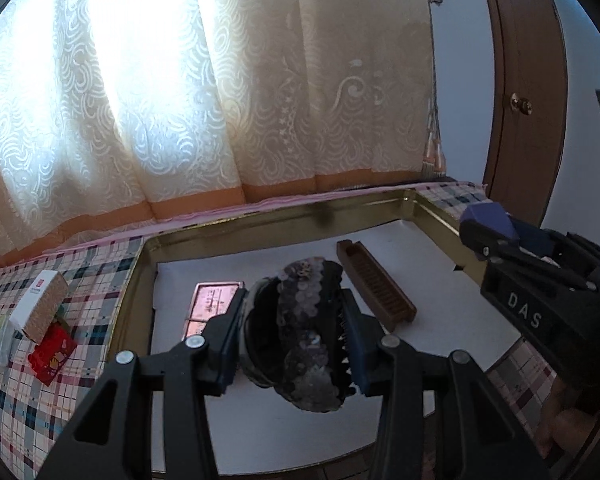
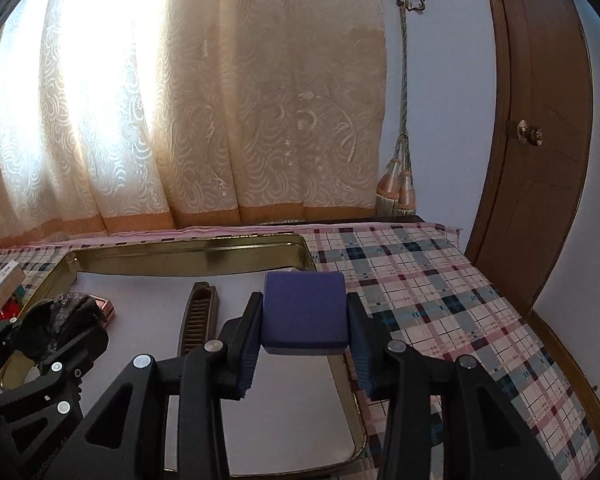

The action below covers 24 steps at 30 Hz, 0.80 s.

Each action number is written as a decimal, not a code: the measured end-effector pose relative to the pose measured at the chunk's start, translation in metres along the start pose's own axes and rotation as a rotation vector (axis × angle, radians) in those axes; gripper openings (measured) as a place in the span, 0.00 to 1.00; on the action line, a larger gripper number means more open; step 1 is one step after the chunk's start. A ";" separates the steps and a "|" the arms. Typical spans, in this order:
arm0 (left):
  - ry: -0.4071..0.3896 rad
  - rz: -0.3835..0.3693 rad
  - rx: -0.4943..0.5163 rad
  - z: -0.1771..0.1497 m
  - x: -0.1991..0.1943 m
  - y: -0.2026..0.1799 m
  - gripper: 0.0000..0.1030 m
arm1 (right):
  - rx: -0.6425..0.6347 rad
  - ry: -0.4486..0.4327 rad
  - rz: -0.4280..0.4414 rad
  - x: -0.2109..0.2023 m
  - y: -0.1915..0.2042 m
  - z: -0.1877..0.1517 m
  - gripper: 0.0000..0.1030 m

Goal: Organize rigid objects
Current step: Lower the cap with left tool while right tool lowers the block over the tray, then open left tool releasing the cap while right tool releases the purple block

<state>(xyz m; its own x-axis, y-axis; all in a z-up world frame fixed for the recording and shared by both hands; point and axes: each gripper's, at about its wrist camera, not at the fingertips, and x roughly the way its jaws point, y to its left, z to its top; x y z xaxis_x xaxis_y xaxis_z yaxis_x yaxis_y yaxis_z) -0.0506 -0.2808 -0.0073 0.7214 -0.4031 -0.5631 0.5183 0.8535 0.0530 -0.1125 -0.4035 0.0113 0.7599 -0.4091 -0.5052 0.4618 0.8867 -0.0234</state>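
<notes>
My left gripper is shut on a dark sequinned hair claw clip, held above the white floor of a gold-rimmed metal tray. The same clip and left gripper show at the left edge of the right wrist view. My right gripper is shut on a blue-purple box, held over the tray's right rim; from the left wrist view this gripper sits at the tray's right side. A brown comb and a pink flat case lie in the tray.
A plaid cloth covers the table. Left of the tray lie a white and tan box and a red packet. A curtain hangs behind, a wooden door stands at the right.
</notes>
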 end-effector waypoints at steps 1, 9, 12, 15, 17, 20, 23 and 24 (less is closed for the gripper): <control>0.012 0.006 0.000 0.000 0.002 0.000 0.42 | 0.000 0.007 0.003 0.002 0.000 0.000 0.42; 0.087 0.010 0.008 0.000 0.016 0.000 0.42 | 0.007 0.038 0.037 0.007 0.002 0.001 0.42; 0.106 0.011 0.004 0.000 0.020 0.000 0.42 | 0.002 0.045 0.052 0.008 0.004 0.000 0.42; 0.121 0.021 -0.003 -0.001 0.023 0.001 0.44 | -0.003 0.047 0.063 0.009 0.006 0.000 0.42; 0.138 0.037 -0.004 -0.001 0.026 0.002 0.53 | -0.008 0.050 0.071 0.009 0.008 0.000 0.42; 0.124 0.052 -0.010 -0.002 0.023 0.003 0.93 | 0.001 0.038 0.073 0.007 0.007 -0.001 0.68; 0.061 0.027 -0.025 -0.003 0.010 0.007 1.00 | 0.037 -0.025 0.056 -0.004 0.001 -0.001 0.76; 0.046 0.026 -0.024 -0.003 0.007 0.007 1.00 | 0.051 -0.048 0.053 -0.008 -0.002 -0.001 0.77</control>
<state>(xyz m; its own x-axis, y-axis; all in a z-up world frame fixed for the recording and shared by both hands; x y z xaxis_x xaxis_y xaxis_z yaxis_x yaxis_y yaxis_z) -0.0434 -0.2768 -0.0131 0.7126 -0.3657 -0.5988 0.4883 0.8713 0.0489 -0.1198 -0.4020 0.0147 0.8043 -0.3726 -0.4629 0.4422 0.8957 0.0472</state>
